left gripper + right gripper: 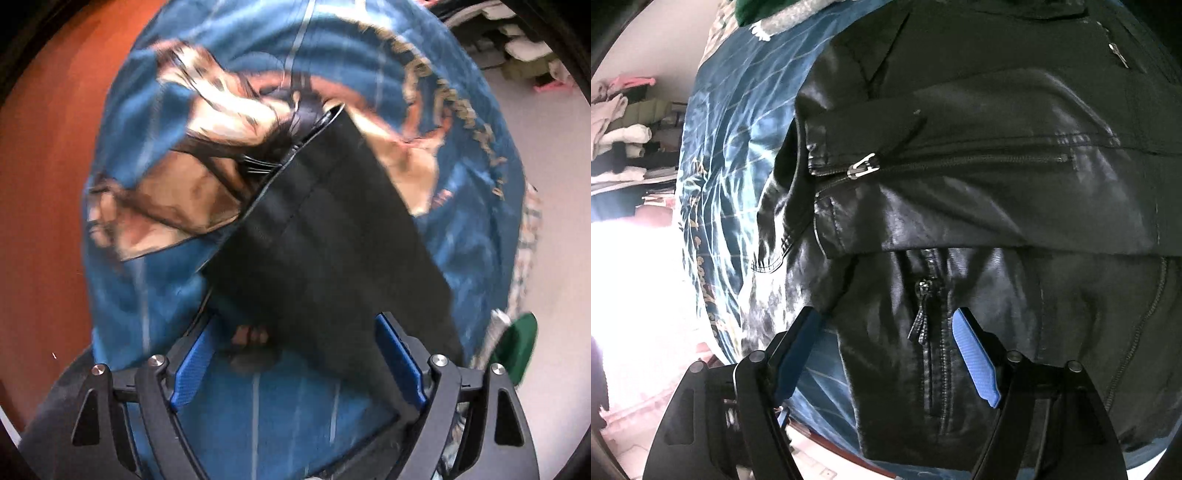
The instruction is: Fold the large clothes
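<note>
**A:** Where is the jacket right now?

**B:** My right wrist view is full of it. The black leather jacket (979,206) lies on a blue patterned bedspread (738,155), with one sleeve (960,144) folded across the body. A silver zipper pull (862,168) sits at the sleeve's cuff, and a pocket zipper (923,314) runs down the panel nearest me.

**A:** And your right tongs?

**B:** My right tongs (890,358) are spread wide, released, hanging over the jacket's near hem. The blue pads (977,363) touch nothing that I can make out.

**A:** Does the left view show the same?

**B:** No. There I see a matte black flap of the jacket (332,240), blurred, running from the middle of the picture down between my fingers. None of the zippers show. What it does show is the bedspread's big print, a tan and white figure (207,147) on blue, which the right view barely catches.

**A:** Left tongs gripping?

**B:** My left tongs (295,362) stand open. The black fabric passes between the pads, near the right one; I cannot tell whether it touches.

**A:** Anything around the bed?

**B:** Left view: a reddish-brown wooden surface (48,184) on the left and a green item (517,347) at the right edge. Right view: stacked clothes on shelves (624,125) far left.
</note>
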Demonstrator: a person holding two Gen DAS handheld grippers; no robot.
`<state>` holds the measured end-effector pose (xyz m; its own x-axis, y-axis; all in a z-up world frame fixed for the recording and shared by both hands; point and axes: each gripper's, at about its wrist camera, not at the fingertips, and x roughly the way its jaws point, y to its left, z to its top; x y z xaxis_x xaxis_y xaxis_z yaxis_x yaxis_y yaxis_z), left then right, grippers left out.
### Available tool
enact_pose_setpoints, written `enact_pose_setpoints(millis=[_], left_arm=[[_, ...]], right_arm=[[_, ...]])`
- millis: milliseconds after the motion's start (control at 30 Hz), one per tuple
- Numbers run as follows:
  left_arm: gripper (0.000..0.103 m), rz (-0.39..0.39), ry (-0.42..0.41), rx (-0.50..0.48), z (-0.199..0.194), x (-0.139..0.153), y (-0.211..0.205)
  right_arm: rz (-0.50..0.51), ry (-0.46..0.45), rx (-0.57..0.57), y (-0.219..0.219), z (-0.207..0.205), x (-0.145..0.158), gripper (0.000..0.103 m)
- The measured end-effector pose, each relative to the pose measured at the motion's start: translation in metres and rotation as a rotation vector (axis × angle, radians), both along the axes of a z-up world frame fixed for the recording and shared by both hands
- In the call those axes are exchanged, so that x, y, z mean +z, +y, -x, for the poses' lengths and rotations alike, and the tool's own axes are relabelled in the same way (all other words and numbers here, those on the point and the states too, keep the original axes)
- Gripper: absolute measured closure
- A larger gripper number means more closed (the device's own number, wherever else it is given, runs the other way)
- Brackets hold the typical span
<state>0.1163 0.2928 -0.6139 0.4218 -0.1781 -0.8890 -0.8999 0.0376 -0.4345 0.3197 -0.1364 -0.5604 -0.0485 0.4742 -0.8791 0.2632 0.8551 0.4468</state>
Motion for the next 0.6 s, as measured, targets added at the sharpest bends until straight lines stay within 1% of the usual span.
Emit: enact_pose_setpoints(millis=[67,133,200,233,267,300,333,367,400,467,533,567,600], left_arm=[[0.018,-0.069,0.064,0.017,-0.018,-0.002,0.007],[0.018,-0.14,0.143,0.034,-0.032,0.003,0.011],[0.018,-0.212,0.205,0.054,-0.046,0.01,0.014],[0.02,-0.251,0.229,0.053,-0.055,0.014,0.015],[0.031,-0.286,0.244,0.046,-0.064,0.019,0.017],[0.045,-0.316,0.269,0.03,-0.073,0.024,0.018],[0.054,-0.34,0.288,0.014,-0.081,0.028,0.021],[0.071,-0.357,0.296,0.004,-0.087,0.032,0.024],[0.082,-0.365,0.296,-0.002,-0.09,0.036,0.027],[0.09,-0.373,0.228,-0.024,-0.1,0.048,0.036],[0.092,-0.407,0.191,-0.045,-0.11,0.064,0.043],[0.092,-0.421,0.166,-0.055,-0.113,0.074,0.047],[0.092,-0.434,0.139,-0.064,-0.119,0.085,0.051]], right_arm=[[0.016,-0.009,0.016,0.003,-0.001,0.001,0.026],[0.035,-0.016,0.033,0.007,-0.002,0.002,0.026],[0.064,-0.023,0.046,0.011,-0.002,0.003,0.026],[0.075,-0.023,0.049,0.012,-0.001,0.004,0.026],[0.083,-0.025,0.049,0.013,-0.001,0.004,0.026],[0.088,-0.027,0.045,0.013,-0.001,0.004,0.026],[0.095,-0.026,0.04,0.014,-0.001,0.004,0.026],[0.103,-0.025,0.033,0.015,-0.001,0.004,0.026],[0.108,-0.03,0.025,0.015,-0.001,0.005,0.026],[0.123,-0.039,0.018,0.016,-0.002,0.008,0.026],[0.172,-0.07,0.004,0.017,-0.003,0.014,0.026],[0.209,-0.094,0.007,0.019,-0.005,0.018,0.026],[0.267,-0.116,0.012,0.02,-0.009,0.021,0.026]])
